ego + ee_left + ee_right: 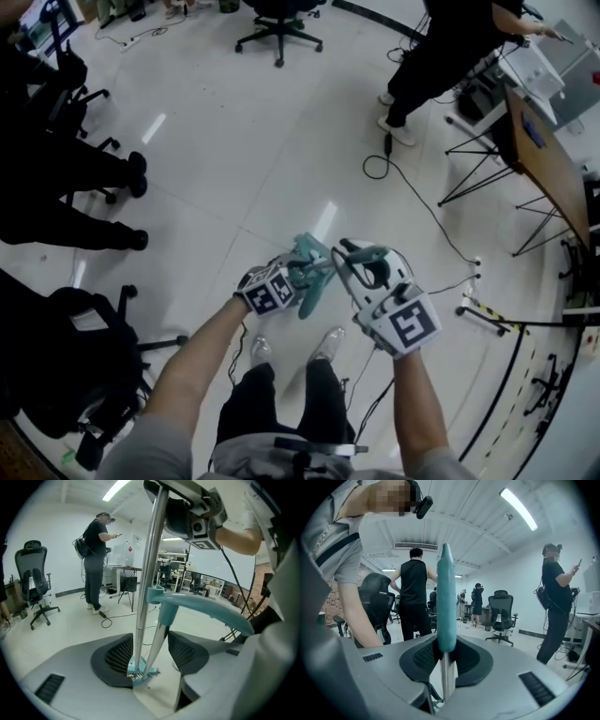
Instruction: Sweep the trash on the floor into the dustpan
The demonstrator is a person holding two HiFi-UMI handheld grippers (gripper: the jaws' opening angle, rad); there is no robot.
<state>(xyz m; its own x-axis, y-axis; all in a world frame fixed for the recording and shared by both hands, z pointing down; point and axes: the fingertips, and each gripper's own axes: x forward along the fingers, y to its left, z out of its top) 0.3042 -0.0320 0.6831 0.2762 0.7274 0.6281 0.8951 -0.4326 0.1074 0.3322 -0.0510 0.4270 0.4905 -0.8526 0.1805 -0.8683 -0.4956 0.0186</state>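
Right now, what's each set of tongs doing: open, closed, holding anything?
Left tongs: open, two metal poles loose between them.
Right tongs: closed on the teal handle.

Black office chair (pixel 278 26), coiled floor cable (pixel 377 169), wooden table (pixel 547 161), standing bystander (pixel 442 56)

Bright overhead strip light (pixel 518 508); glare streaks on glossy floor (pixel 234 159); fisheye edges dark, warped.

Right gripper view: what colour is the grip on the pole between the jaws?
Teal handle grip; right gripper view shows it best.
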